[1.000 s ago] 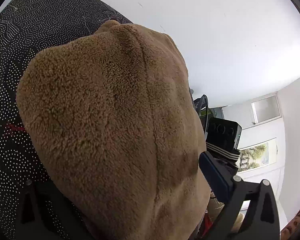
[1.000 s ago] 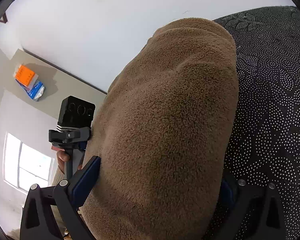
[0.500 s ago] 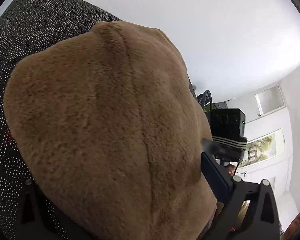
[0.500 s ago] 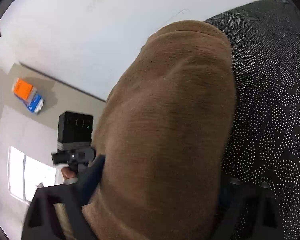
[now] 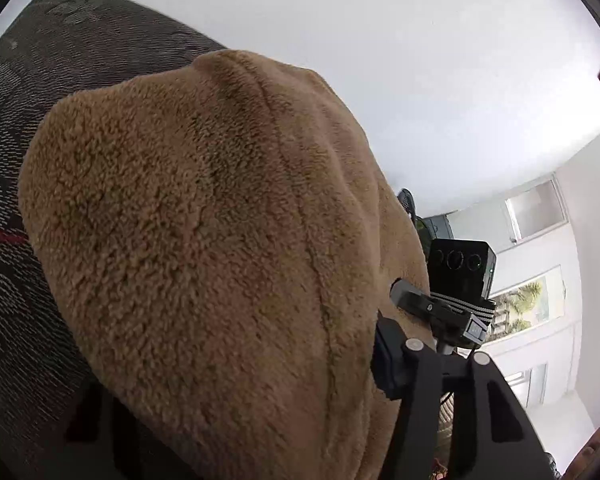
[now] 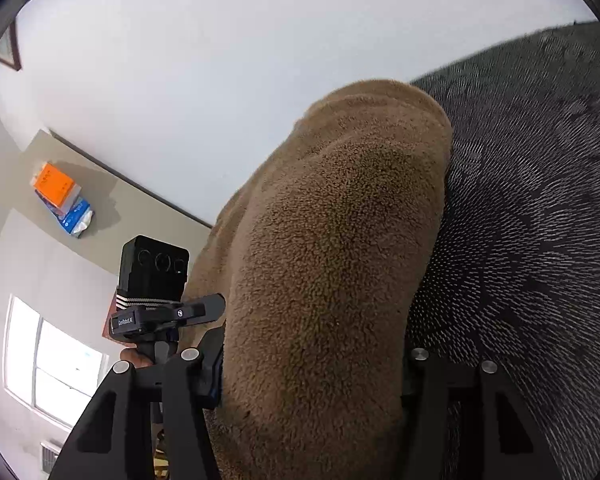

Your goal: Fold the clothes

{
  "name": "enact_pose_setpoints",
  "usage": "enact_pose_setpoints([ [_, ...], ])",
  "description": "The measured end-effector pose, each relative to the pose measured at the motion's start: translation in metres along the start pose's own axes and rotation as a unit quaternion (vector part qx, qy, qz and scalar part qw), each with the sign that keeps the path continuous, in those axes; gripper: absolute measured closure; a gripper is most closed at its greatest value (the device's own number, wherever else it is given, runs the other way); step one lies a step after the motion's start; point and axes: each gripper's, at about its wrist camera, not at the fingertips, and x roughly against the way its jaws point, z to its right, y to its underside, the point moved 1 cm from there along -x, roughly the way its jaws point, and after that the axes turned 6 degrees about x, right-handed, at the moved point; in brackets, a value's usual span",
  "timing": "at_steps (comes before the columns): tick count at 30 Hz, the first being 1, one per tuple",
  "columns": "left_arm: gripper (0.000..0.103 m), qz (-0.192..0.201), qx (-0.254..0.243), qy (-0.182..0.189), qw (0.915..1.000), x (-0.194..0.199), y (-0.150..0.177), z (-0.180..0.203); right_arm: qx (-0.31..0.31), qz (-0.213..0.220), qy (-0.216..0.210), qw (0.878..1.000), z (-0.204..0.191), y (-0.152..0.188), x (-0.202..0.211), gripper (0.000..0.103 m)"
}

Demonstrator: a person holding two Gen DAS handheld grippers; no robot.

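Both my grippers at brown fleece garment point(image 5: 220, 260), bunched thick, one edge fed to each. Left gripper point(image 5: 240, 420): jaws closing, fleece between them. Right gripper point(image 6: 312, 392): jaws closing, fleece filling gap; pads appear to press pile. My judgement: paired grasp on two corners, ready to lift and carry edge over for fold. Garment lies on black cloth surface with white dotted pattern point(image 6: 540, 240). Room: white wall point(image 5: 420, 60), bright window point(image 6: 52, 360), orange box point(image 6: 56, 184) on grey ledge.
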Motion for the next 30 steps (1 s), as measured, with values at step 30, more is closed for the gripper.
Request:
enact_pose_setpoints([
  [30,0.038,-0.183,-0.142,0.077,0.9697,-0.133,0.189,0.171,-0.071,0.172,0.167,0.968,-0.018,0.200,0.330,0.044],
])
